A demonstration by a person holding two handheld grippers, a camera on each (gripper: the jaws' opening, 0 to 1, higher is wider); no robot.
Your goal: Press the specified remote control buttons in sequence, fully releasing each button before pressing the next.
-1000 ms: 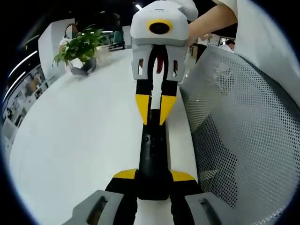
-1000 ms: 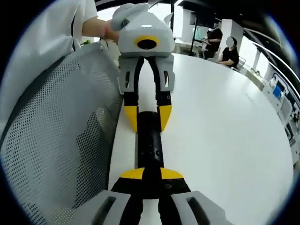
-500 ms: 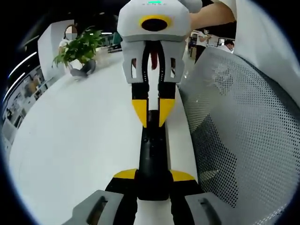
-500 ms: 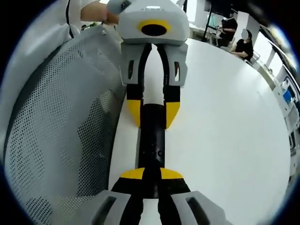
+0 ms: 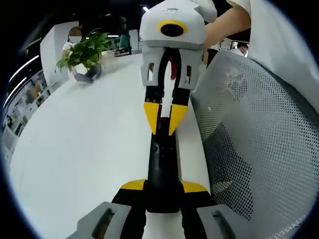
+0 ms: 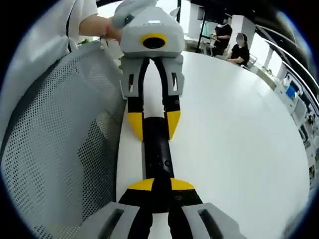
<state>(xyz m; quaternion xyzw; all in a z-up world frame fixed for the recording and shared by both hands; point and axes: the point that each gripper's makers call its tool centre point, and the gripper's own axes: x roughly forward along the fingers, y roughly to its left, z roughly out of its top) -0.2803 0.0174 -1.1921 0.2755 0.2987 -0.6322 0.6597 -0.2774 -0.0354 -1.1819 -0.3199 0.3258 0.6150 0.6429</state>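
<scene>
Remote control [image 5: 162,164], slim black plastic bar: lying where?

Along the edge of the white round table [image 5: 84,139], right beside the grey mesh chair back [image 5: 249,114], pointing lengthwise from one gripper to the other.

Held how?

Clamped at the near end by the left gripper [image 5: 163,185], yellow pads shut on both long sides. Probably meant to pin it, so that a press cannot make it slide or swivel on the smooth top.

And the right gripper [image 5: 164,115]?

Facing the left one from the far end, yellow tips drawn narrow at the remote's upper buttons. Cannot tell whether squeezing the sides, pressing down, or just hovering.

Reason for the head-on arrangement?

Likely to keep the button face open to both cameras, as the task demands.

Anything else on the table?

Green potted plant [image 5: 84,50] near the far edge, well apart. Seated people [image 6: 239,45] beyond the far edge in the right gripper view.
</scene>
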